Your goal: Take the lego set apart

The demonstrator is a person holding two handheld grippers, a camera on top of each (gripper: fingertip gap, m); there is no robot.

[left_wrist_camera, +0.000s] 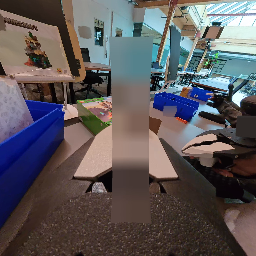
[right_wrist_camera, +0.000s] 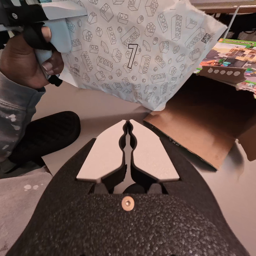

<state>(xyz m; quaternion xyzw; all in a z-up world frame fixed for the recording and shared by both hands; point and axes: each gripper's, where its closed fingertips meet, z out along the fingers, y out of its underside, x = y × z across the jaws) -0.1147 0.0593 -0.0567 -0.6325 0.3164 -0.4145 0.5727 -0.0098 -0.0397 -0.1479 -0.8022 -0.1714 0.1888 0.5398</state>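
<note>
A white paper bag (right_wrist_camera: 131, 55) printed with brick outlines hangs in the air above the grey table (right_wrist_camera: 97, 105). My left gripper (right_wrist_camera: 65, 15), held by a hand (right_wrist_camera: 25, 59), is shut on the bag's upper left corner. In the left wrist view a blur patch covers its fingertips; only the white fingers (left_wrist_camera: 97, 155) show. My right gripper (right_wrist_camera: 127, 121) is shut and empty, just below the bag; it also shows in the left wrist view (left_wrist_camera: 184, 149). The green lego box (right_wrist_camera: 228, 58) lies open, its brown flap (right_wrist_camera: 194, 131) to my right.
A blue bin (left_wrist_camera: 34, 138) at left holds another white bag (left_wrist_camera: 11, 110). An instruction booklet (left_wrist_camera: 31, 45) stands on a holder behind it. A divided blue bin (left_wrist_camera: 176, 105), an orange tool (left_wrist_camera: 181, 120) and a yellow box (left_wrist_camera: 186, 91) sit farther right. A black pad (right_wrist_camera: 45, 135) lies at left. The gap from one gripper's tips to the other's is roughly 20 centimeters.
</note>
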